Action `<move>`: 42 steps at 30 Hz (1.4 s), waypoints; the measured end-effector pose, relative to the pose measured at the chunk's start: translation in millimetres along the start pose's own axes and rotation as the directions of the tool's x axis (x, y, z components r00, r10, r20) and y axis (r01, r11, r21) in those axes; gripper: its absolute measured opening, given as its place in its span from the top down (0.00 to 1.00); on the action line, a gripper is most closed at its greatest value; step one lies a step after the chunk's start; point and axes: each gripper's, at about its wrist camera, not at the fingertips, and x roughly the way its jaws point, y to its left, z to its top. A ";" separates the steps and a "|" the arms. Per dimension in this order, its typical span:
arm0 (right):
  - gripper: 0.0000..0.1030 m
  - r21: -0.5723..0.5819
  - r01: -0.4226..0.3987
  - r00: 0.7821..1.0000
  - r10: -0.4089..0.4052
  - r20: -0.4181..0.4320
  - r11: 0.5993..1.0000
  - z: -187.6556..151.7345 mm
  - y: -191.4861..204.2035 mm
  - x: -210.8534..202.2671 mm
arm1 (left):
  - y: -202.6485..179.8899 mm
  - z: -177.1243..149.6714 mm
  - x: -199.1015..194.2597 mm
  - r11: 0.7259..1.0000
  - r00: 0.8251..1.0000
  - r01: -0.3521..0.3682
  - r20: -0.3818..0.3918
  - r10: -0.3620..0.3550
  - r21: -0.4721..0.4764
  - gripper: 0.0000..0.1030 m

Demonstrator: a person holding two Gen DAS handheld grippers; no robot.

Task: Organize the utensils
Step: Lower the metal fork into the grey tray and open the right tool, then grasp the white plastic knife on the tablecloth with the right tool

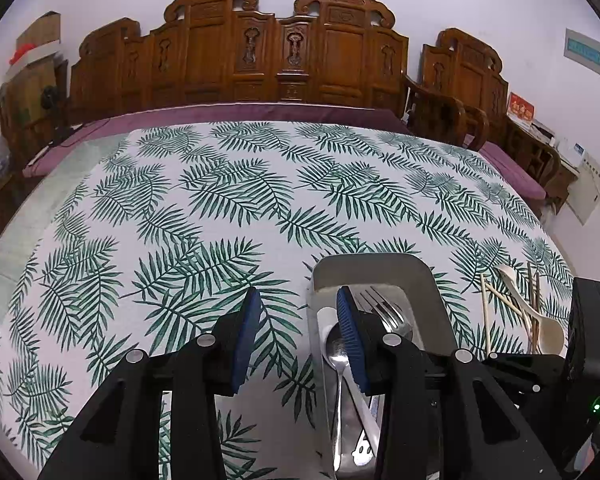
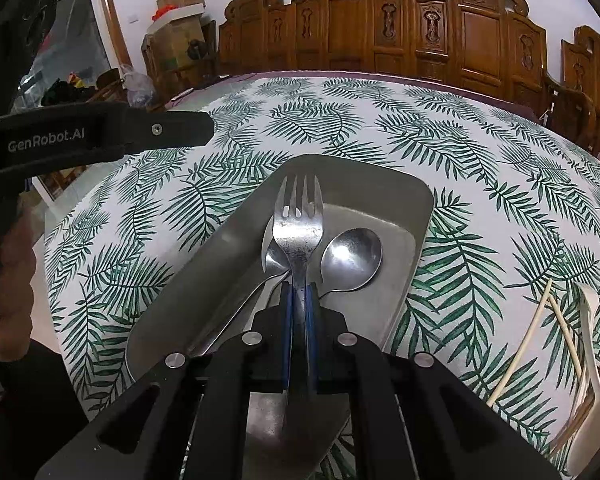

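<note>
A metal tray (image 2: 416,204) lies on the fern-print tablecloth. My right gripper (image 2: 299,292) is shut on a metal fork (image 2: 298,228) and holds it over the tray, tines pointing away. A metal spoon (image 2: 352,258) lies in the tray to the right of the fork, and another spoon (image 2: 271,258) lies to its left. My left gripper (image 1: 296,304) is open and empty at the tray's left edge (image 1: 314,280). In the left wrist view the fork (image 1: 384,304), a metal spoon (image 1: 336,348) and a white utensil (image 1: 326,318) show in the tray.
Chopsticks (image 2: 520,344) and a cream plastic spoon (image 2: 592,360) lie on the cloth right of the tray; they also show in the left wrist view (image 1: 528,308). Carved wooden chairs (image 1: 284,56) stand behind the table. The left hand-held gripper's body (image 2: 80,136) is at the left of the right wrist view.
</note>
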 end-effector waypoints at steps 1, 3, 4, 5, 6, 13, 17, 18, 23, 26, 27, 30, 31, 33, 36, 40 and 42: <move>0.92 0.001 -0.001 1.000 0.001 0.002 1.000 -0.1 -0.6 -0.5 | -0.5 -0.1 0.3 1.000 1.000 0.000 -0.001 0.000 0.002 0.64; 0.92 0.002 -0.006 1.000 0.006 0.013 1.000 0.8 -1.7 -3.3 | -1.5 -0.4 1.2 1.000 1.000 -0.002 -0.003 0.002 0.006 0.64; 0.92 0.004 -0.007 1.000 0.007 0.016 1.000 1.3 -1.7 -4.6 | -1.7 -0.7 1.3 1.000 1.000 -0.002 -0.004 0.002 0.007 0.64; 0.92 0.006 -0.010 1.000 0.010 0.020 1.000 2.0 -2.3 -6.1 | -1.8 -0.9 1.3 1.000 1.000 -0.001 -0.004 0.001 0.008 0.64; 0.92 0.010 -0.013 1.000 0.013 0.026 1.000 2.6 -3.3 -8.4 | -2.9 -1.1 1.3 1.000 1.000 0.000 -0.004 0.000 0.009 0.64; 0.92 0.040 -0.004 0.996 0.000 0.085 0.999 6.3 -23.9 -44.9 | -17.6 -0.9 -0.3 0.999 0.999 0.034 0.002 -0.034 0.022 0.64; 0.92 0.067 0.042 0.992 -0.050 0.119 0.997 5.5 -48.8 -75.4 | -35.8 -2.4 -0.1 0.997 0.997 0.073 0.000 -0.073 0.041 0.64; 0.92 0.073 0.065 0.989 -0.073 0.125 0.995 4.5 -57.6 -84.6 | -39.8 -2.8 0.0 0.996 0.997 0.080 0.000 -0.080 0.046 0.64; 0.92 0.111 0.148 0.978 -0.162 0.131 0.983 -4.2 -99.2 -113.8 | -68.0 -6.7 -2.5 0.989 0.992 0.126 0.001 -0.127 0.082 0.64; 0.92 0.129 0.201 0.970 -0.215 0.111 0.971 -12.6 -124.6 -121.7 | -82.7 -11.0 -1.5 0.983 0.989 0.150 -0.008 -0.150 0.102 0.64; 0.92 0.132 0.220 0.967 -0.234 0.100 0.967 -16.8 -133.0 -122.8 | -87.0 -12.2 -0.8 0.982 0.988 0.155 -0.012 -0.155 0.109 0.63; 0.92 0.148 0.264 0.959 -0.276 0.067 0.953 -27.3 -155.6 -121.3 | -101.4 -16.3 3.1 0.977 0.985 0.171 -0.029 -0.169 0.130 0.63; 0.92 0.158 0.273 0.958 -0.284 0.049 0.949 -32.1 -164.6 -118.9 | -104.2 -17.9 4.0 0.975 0.984 0.176 -0.034 -0.174 0.132 0.61; 0.92 0.171 0.286 0.956 -0.294 0.023 0.943 -39.7 -175.6 -113.9 | -111.6 -20.9 6.7 0.972 0.982 0.190 -0.045 -0.186 0.140 0.59; 0.92 0.192 0.282 0.958 -0.285 -0.013 0.940 -45.4 -192.9 -107.8 | -121.7 -25.4 8.8 0.967 0.979 0.202 -0.059 -0.195 0.157 0.59; 0.92 0.196 0.247 0.969 -0.243 -0.044 0.949 -44.8 -205.9 -98.7 | -135.5 -32.0 13.2 0.959 0.975 0.217 -0.081 -0.205 0.182 0.59; 0.92 0.186 0.230 0.973 -0.222 -0.063 0.955 -45.5 -208.3 -91.2 | -142.0 -35.4 16.3 0.955 0.973 0.225 -0.093 -0.210 0.192 0.59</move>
